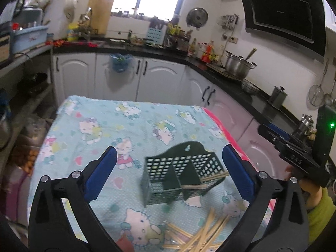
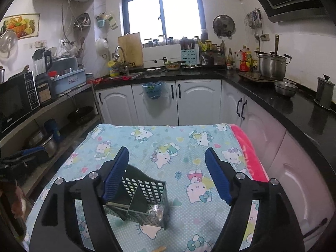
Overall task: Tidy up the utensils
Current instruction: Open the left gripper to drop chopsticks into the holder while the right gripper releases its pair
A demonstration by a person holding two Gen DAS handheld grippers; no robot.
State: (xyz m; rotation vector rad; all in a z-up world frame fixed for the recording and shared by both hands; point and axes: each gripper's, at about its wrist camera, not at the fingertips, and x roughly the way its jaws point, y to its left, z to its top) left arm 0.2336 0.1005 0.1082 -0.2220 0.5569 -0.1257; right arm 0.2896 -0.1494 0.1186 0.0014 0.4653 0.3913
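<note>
Both the left gripper (image 1: 169, 163) and right gripper (image 2: 167, 172) are released, holding nothing. Next, pinch one chopstick (image 1: 201, 231) from the table's near edge and drop it upright into the caddy (image 1: 180, 176)

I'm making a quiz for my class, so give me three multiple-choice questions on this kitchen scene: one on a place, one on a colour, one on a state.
1. Where do the loose chopsticks lie?
A. on the cartoon-cat cloth
B. on the black counter
C. in the sink

2. What colour is the utensil caddy?
A. white
B. dark green
C. red

3. How does the left gripper stand?
A. shut on chopsticks
B. shut on the caddy
C. open

Key: A, they fan over the cloth in front of the caddy; B, its lattice walls are dark green; C, nothing sits between its pads.
</note>
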